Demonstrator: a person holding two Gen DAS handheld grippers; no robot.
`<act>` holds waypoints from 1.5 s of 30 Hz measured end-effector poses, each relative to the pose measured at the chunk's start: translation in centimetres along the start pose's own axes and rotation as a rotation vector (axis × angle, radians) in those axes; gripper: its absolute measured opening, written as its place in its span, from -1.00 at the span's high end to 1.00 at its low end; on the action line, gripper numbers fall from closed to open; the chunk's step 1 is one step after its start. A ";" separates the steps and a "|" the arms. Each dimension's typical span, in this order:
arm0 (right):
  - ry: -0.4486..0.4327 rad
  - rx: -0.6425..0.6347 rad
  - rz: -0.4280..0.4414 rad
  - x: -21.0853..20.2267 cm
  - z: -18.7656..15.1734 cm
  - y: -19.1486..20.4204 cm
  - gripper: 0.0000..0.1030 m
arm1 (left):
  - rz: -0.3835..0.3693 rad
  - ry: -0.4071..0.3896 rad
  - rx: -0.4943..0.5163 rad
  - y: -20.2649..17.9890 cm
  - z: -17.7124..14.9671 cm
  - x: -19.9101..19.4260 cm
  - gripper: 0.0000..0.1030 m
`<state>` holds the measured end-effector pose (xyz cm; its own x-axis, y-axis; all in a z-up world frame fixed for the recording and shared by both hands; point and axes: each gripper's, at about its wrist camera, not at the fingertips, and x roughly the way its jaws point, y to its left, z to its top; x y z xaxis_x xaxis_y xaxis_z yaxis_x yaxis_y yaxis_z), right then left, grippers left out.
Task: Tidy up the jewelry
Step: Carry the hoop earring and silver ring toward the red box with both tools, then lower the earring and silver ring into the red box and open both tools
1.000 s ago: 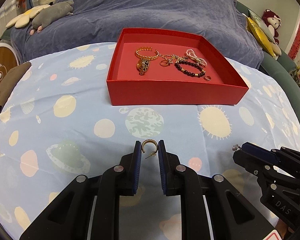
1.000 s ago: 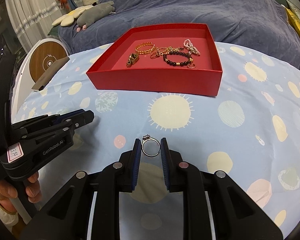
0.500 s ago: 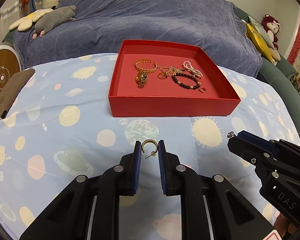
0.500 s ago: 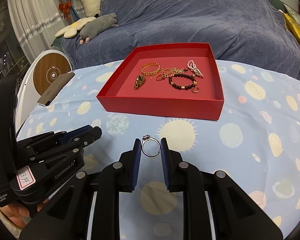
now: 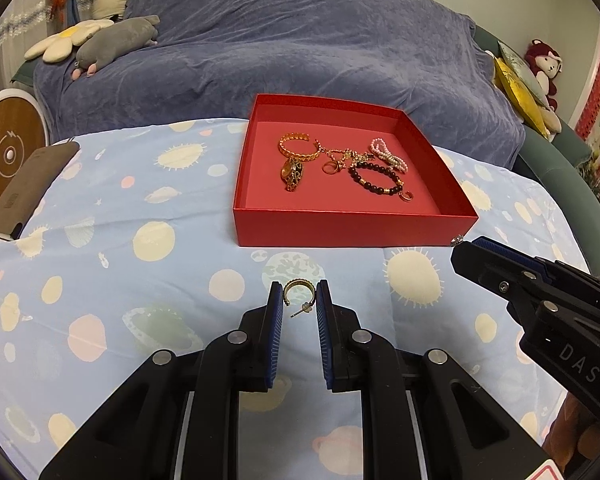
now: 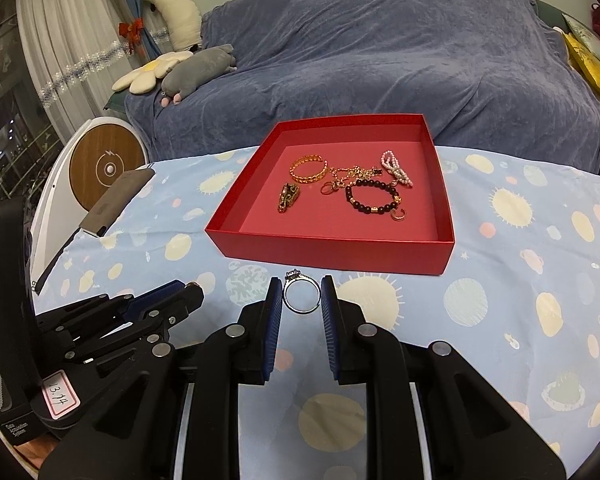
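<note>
Two pinches, left gripper (image 5: 299,300) clamping a gold earring (image 5: 299,289), right gripper (image 6: 301,295) a silver ring (image 6: 301,295), hover near the red tray (image 6: 332,251), presumably awaiting drop-off.

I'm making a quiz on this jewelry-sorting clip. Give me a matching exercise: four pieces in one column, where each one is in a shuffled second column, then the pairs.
Things:
1. gold hoop earring
2. silver ring
3. dark bead bracelet
4. pearl strand

Places:
A. lying in the red box, toward its near right
B. gripped by the right tool
C. lying in the red box, at its far right
D. gripped by the left tool

Pairs: 1-D, 2-B, 3-A, 4-C
</note>
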<state>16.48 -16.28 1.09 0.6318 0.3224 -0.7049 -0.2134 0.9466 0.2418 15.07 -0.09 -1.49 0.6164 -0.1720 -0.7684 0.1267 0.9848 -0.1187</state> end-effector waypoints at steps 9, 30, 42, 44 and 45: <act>-0.029 0.033 -0.041 0.5 2.0 -1.7 0.63 | 0.009 -0.049 0.016 -0.3 2.5 -0.6 0.72; -0.031 0.044 -0.082 7.5 8.1 -5.9 0.63 | 0.073 -0.100 0.123 -2.5 11.8 7.5 0.72; -0.037 0.045 -0.073 10.0 8.9 -6.0 0.63 | 0.047 -0.096 0.070 -1.8 12.7 10.5 0.72; -0.037 0.040 -0.073 10.2 8.9 -5.8 0.63 | 0.052 -0.088 0.075 -1.7 12.6 11.0 0.72; -0.038 0.039 -0.074 10.3 8.9 -5.8 0.63 | 0.055 -0.088 0.077 -1.7 12.6 11.1 0.72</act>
<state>30.87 -18.43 -1.62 0.6727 0.2507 -0.6962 -0.1366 0.9668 0.2161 31.51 -3.99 -1.94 0.6895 -0.1223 -0.7139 0.1481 0.9886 -0.0264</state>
